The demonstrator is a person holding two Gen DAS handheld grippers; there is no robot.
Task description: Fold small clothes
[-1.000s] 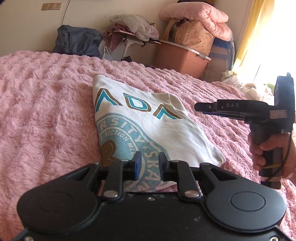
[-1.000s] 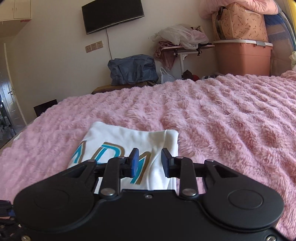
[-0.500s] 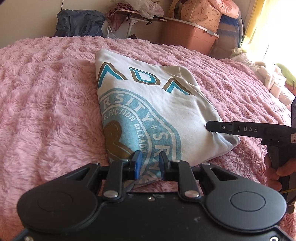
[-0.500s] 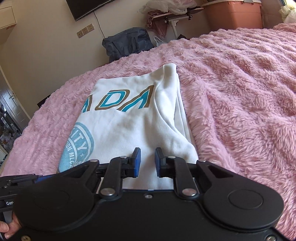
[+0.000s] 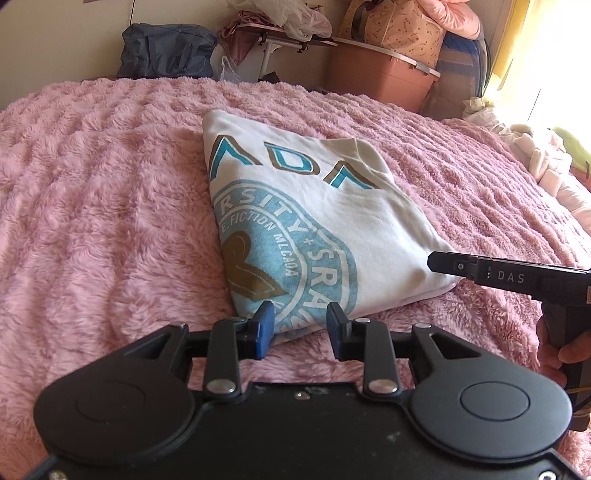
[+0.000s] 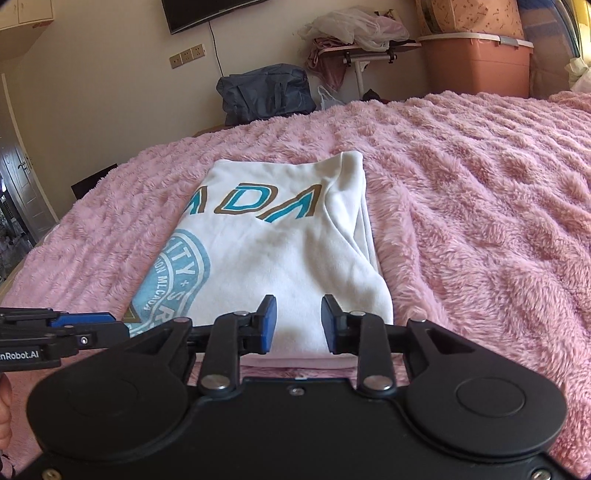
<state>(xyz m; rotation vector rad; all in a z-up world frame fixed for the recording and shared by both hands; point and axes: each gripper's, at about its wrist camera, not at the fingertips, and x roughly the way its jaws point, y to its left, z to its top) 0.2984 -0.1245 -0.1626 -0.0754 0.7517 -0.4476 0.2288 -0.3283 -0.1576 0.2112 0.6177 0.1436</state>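
Note:
A folded white T-shirt [image 5: 317, 221] with a blue and gold print lies flat on the pink fluffy blanket [image 5: 103, 221]; it also shows in the right wrist view [image 6: 280, 251]. My left gripper [image 5: 301, 328] is open and empty at the shirt's near left corner. My right gripper [image 6: 297, 321] is open and empty at the shirt's near right edge; it shows from the side in the left wrist view [image 5: 436, 262]. The left gripper shows at the left edge of the right wrist view [image 6: 88, 326].
A dark bag [image 5: 166, 51], a small side table with clothes [image 5: 284, 33] and a brown storage bin [image 5: 380, 74] stand beyond the bed's far edge. Bedding is piled at the right [image 5: 546, 155]. A TV [image 6: 207, 14] hangs on the wall.
Both grippers came down to the shirt's near edge, then opened their jaws and let go. The shirt now lies flat in its folded shape.

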